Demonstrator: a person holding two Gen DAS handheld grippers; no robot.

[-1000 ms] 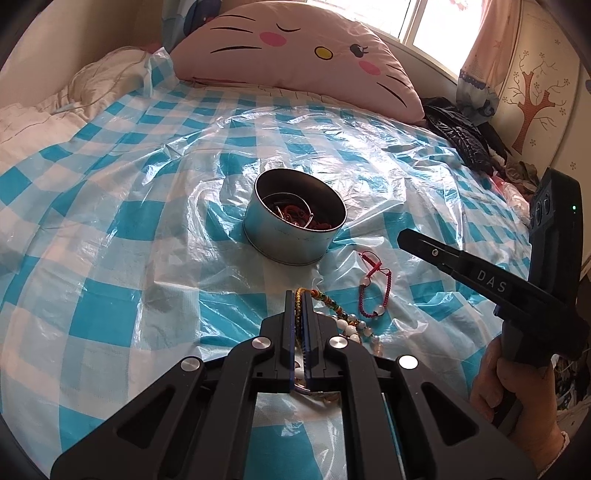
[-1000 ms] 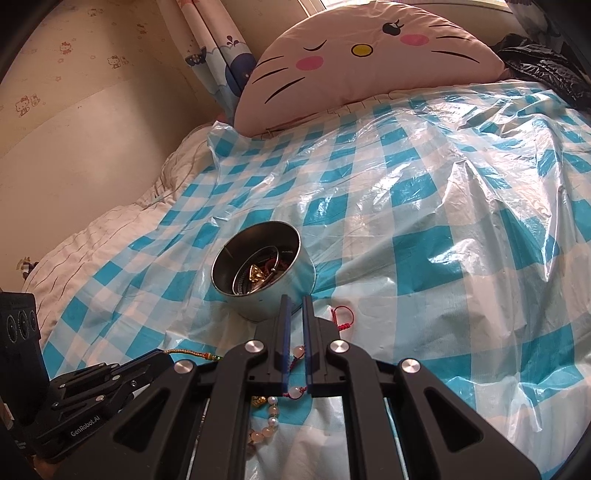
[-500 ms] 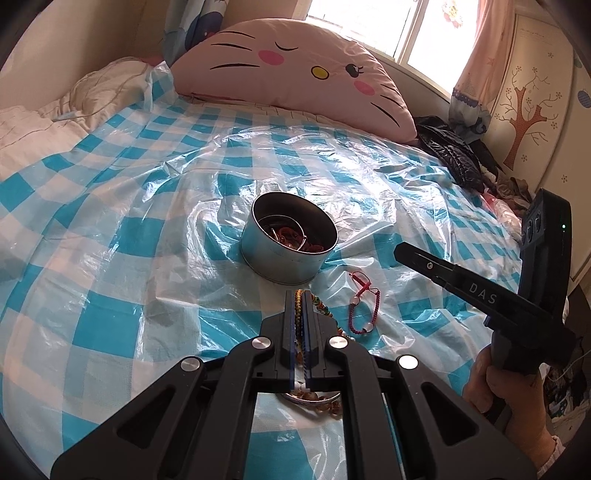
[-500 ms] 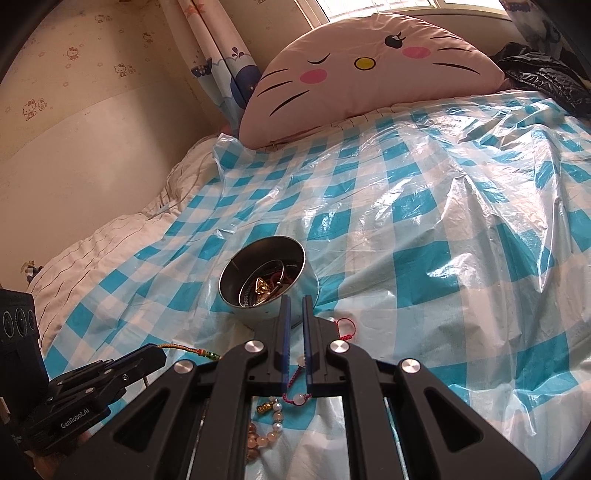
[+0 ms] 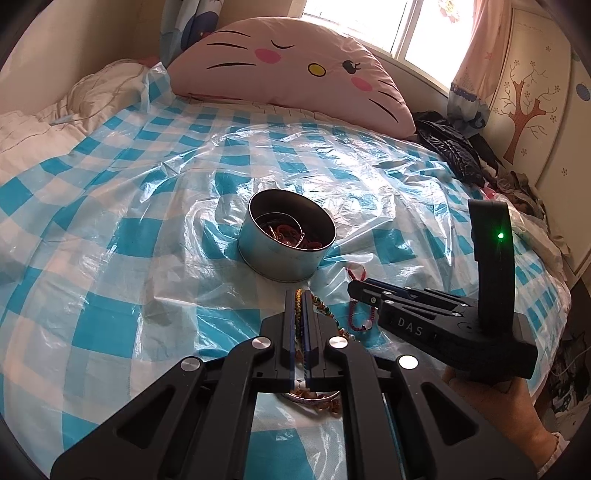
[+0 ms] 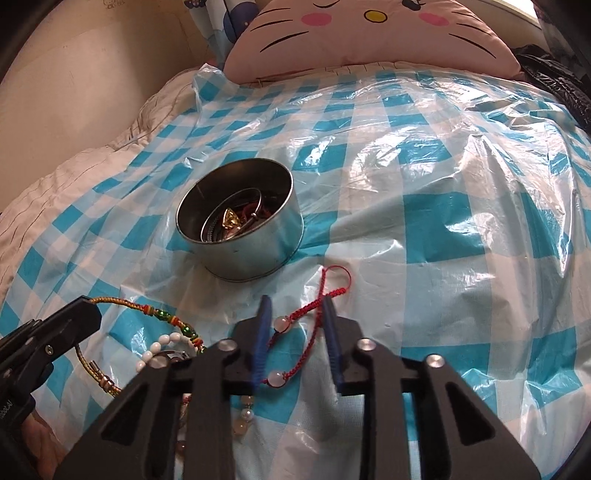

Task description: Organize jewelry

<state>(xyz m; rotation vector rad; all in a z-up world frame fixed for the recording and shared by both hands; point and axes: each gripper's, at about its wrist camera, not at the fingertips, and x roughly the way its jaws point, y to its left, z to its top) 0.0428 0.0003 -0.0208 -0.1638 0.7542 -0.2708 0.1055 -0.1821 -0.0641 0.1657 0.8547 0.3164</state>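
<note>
My left gripper (image 5: 298, 295) is clamping the braided cord bracelet (image 6: 122, 303), while my right gripper (image 6: 295, 314), jaws just opening, is straddling the red string bracelet (image 6: 303, 325) near the tin (image 6: 240, 229).

We find a tin (image 6: 240, 229) on the plastic sheet (image 6: 424, 206) spread over the bed, jewelry inside it. Behind it a pillow (image 6: 369, 33) lies at the bed's head. Just in front of the tin lies a cord bracelet (image 6: 314, 325); left of that, a beaded bracelet (image 6: 162, 317) and pearls (image 6: 155, 349).
</note>
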